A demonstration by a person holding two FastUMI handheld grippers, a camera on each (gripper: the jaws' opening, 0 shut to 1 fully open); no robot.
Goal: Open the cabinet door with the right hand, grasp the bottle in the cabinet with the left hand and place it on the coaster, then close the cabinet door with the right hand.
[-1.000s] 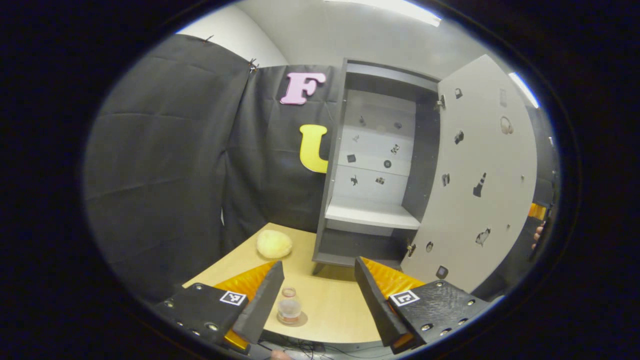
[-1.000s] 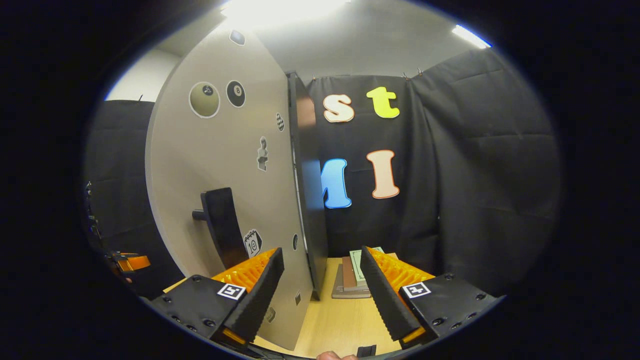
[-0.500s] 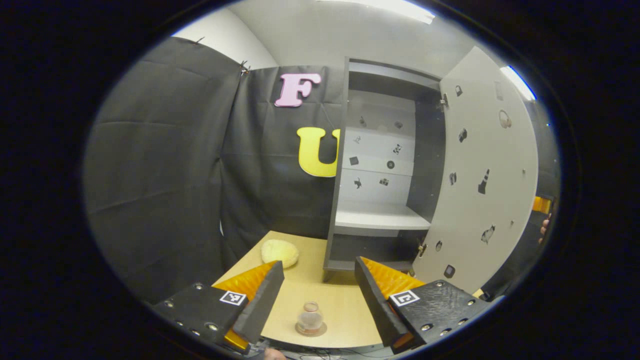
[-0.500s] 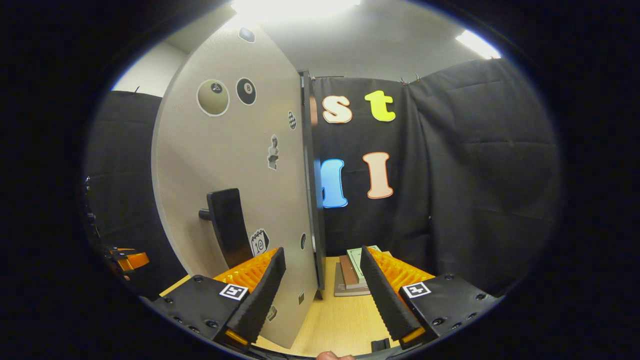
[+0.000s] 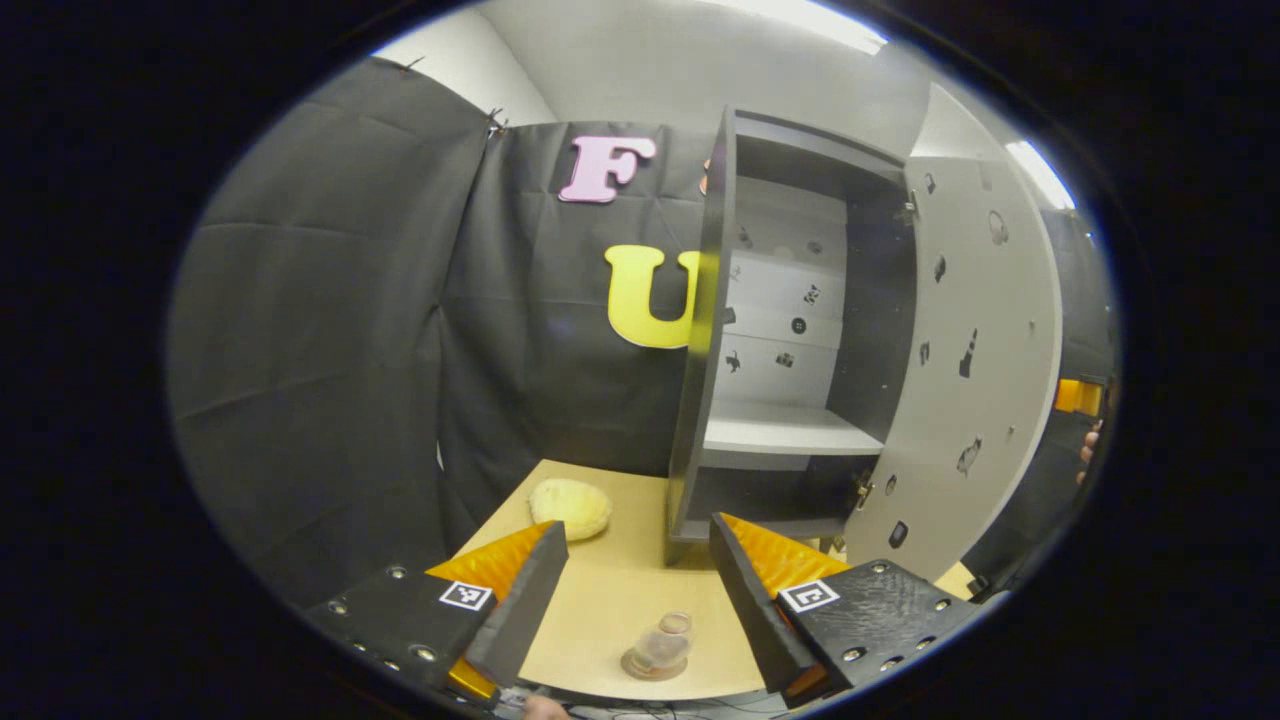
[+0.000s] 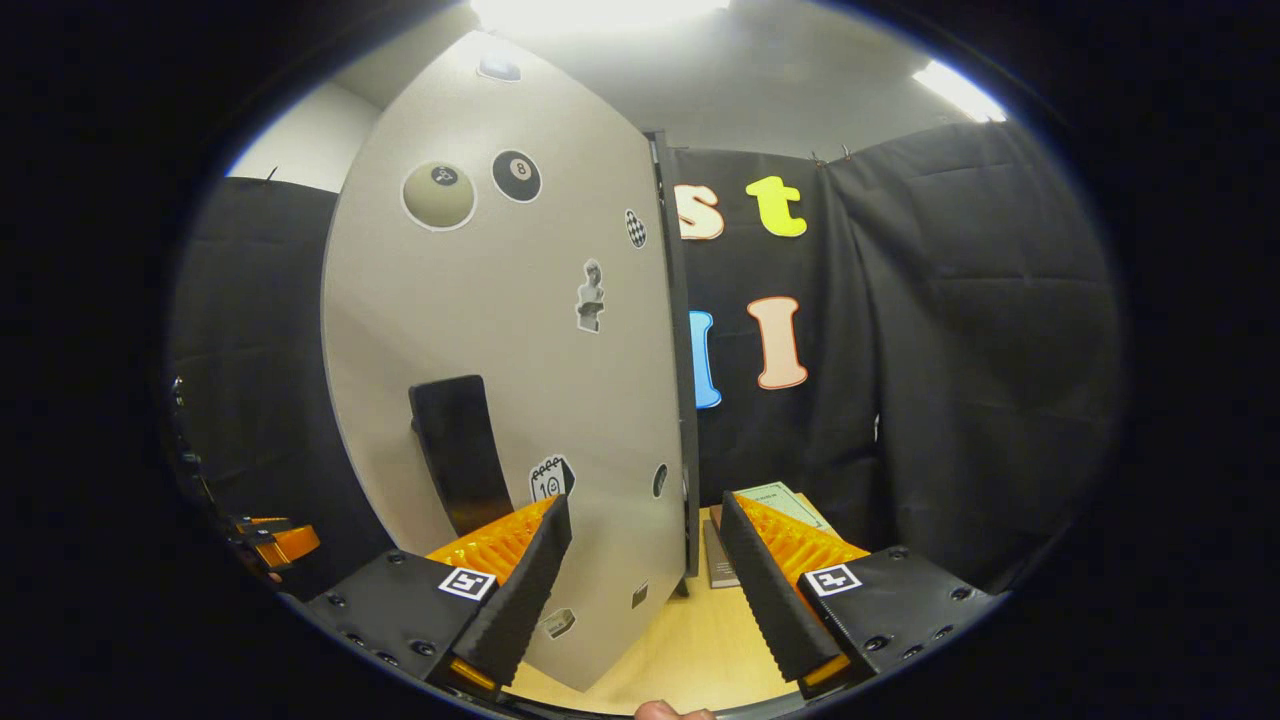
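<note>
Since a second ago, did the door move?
Yes. In the right gripper view the door has swung right, closing: its edge now hides more of the cloth wall behind it.

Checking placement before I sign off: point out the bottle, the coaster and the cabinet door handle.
bottle point(image 5: 664, 641), left gripper view, on its clear body.
coaster point(image 5: 637, 671), left gripper view, on the rim showing beside the bottle's base.
door handle point(image 6: 458, 450), right gripper view, on the middle of its dark bar.
</note>
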